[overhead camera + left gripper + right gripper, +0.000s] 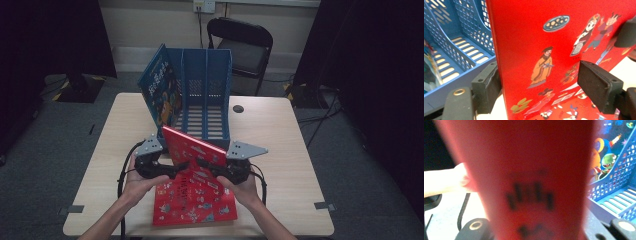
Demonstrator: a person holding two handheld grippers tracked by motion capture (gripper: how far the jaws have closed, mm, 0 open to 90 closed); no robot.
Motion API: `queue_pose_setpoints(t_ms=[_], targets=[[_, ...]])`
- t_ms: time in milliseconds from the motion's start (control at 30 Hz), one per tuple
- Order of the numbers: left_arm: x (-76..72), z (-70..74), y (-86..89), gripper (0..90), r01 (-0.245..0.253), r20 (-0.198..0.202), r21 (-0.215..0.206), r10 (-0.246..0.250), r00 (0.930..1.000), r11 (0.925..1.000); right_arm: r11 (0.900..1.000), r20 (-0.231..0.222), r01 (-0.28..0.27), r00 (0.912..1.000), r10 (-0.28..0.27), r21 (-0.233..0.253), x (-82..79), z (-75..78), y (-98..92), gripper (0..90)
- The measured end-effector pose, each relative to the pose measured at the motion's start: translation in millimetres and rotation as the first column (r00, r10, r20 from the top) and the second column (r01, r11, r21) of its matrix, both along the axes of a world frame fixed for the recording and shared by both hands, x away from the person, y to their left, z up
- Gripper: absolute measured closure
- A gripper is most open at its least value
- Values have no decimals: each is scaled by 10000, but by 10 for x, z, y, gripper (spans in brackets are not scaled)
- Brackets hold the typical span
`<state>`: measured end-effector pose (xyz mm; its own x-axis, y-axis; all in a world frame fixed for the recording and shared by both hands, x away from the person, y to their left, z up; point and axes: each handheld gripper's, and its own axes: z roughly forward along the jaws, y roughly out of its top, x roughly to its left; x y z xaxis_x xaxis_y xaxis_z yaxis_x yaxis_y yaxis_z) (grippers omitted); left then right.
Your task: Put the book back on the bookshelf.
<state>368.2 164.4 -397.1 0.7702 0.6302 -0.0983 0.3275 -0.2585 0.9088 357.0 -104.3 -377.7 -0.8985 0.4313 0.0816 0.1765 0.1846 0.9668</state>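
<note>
Red picture book (192,150) stands open at lower centre of the high view, one cover raised, the other flat on the table (280,130). Left claw (176,169), lower left of centre: jaws straddle the raised cover's edge, parted, not yet pinching. Right claw (206,165), lower right of centre: grip state cannot be told, view blurred. Blue file rack (207,85) sits upper centre. Advice: close both claws evenly, lift upright, aim for an empty slot.

- The blue file rack (206,95) stands just beyond the raised red book (192,147), blocking the way forward.
- A blue picture book (161,87) fills the rack's left slot; its middle and right slots are open.
- The surface (285,135) lies bare on either side of the rack.
</note>
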Motion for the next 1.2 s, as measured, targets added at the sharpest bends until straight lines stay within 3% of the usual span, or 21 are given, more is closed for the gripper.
queue_pose_setpoints(t_ms=[133, 200, 333, 433, 467, 533, 700, 767, 833, 1000, 1100, 1200], targets=[[8, -18, -12, 222, -138, -204, 236, 143, 9997, 9996, 9997, 95, 177, 9998, -176, -141, 2, 13, -8, 788], [2, -27, 8, 226, -257, -352, 159, 262, 9990, 9995, 9996, 158, 200, 9997, -196, -209, 9, 25, -3, 793], [-45, -70, 97, 208, -360, -614, 604, 397, 9973, 9975, 9982, 139, 466, 9988, -461, -387, 53, 61, 8, 806], [-111, -136, 191, 241, -605, -707, 258, 622, 9956, 9978, 9981, 17, 557, 9984, -557, -261, 77, 51, -11, 806], [-123, -185, 205, 237, -686, -902, 278, 708, 9934, 9973, 9980, 5, 589, 9983, -589, -244, 82, 49, -14, 806], [-121, -254, 210, 213, -639, -997, 689, 706, 9925, 9956, 9975, -83, 652, 9978, -655, -278, 92, 65, -28, 806], [-131, -379, 234, 161, -813, -1239, 877, 919, 9880, 9928, 9968, -210, 772, 9968, -776, -230, 111, 75, -50, 807], [-141, -414, 233, 164, -825, -1386, 1162, 984, 9854, 9898, 9968, -236, 772, 9967, -777, -210, 115, 86, -54, 807], [-129, -433, 251, 174, -836, -1599, 1162, 1017, 9819, 9897, 9965, -214, 812, 9964, -816, -216, 117, 99, -58, 807], [-101, -442, 306, 164, -795, -1587, 1177, 978, 9825, 9899, 9949, -178, 963, 9951, -969, -300, 115, 144, -81, 807], [-77, -461, 348, 174, -1059, -1718, 1264, 1269, 9769, 9863, 9933, -138, 1114, 9936, -1118, -300, 127, 173, -96, 807], [-68, -463, 387, 175, -1167, -1633, 1157, 1347, 9773, 9864, 9913, -134, 1282, 9916, -1286, -307, 139, 202, -108, 807]])
